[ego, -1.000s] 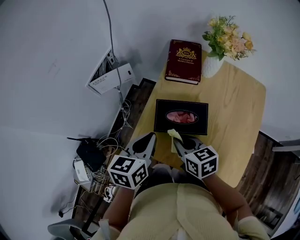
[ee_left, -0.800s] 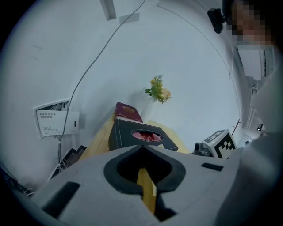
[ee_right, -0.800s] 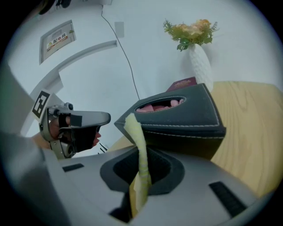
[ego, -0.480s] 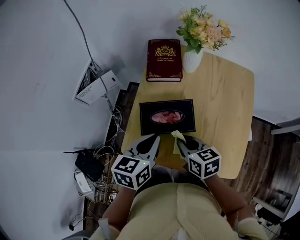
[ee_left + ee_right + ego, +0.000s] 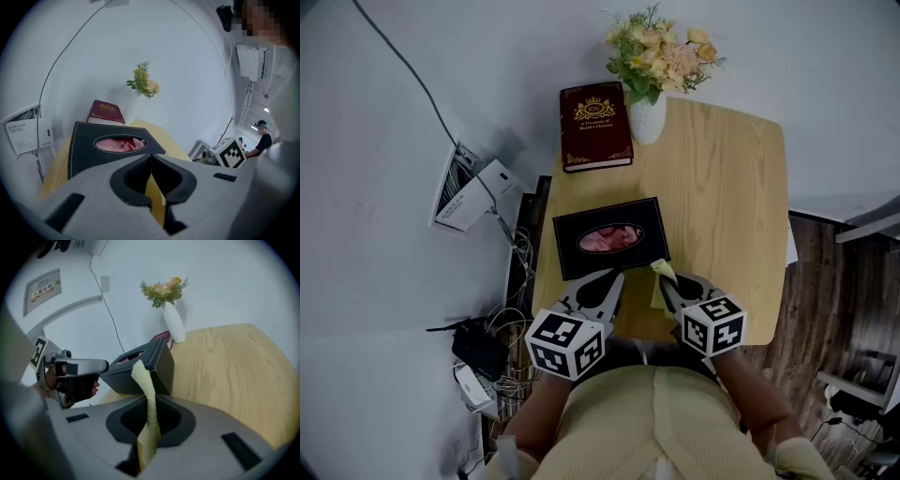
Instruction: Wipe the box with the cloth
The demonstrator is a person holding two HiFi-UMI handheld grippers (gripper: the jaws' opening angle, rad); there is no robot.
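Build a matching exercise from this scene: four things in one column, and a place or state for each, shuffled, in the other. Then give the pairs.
Things
1. black leather tissue box
2. dark red hardcover book
3. white vase of flowers
4. yellow cloth

Places or states
A. standing at the far edge, just right of the book
B. pinched in the shut jaws of the right gripper
C. on the near left part of the wooden table, pink tissue showing in its oval opening
D. lying flat at the table's far left corner

Pairs: 1-C, 2-D, 3-A, 4-B
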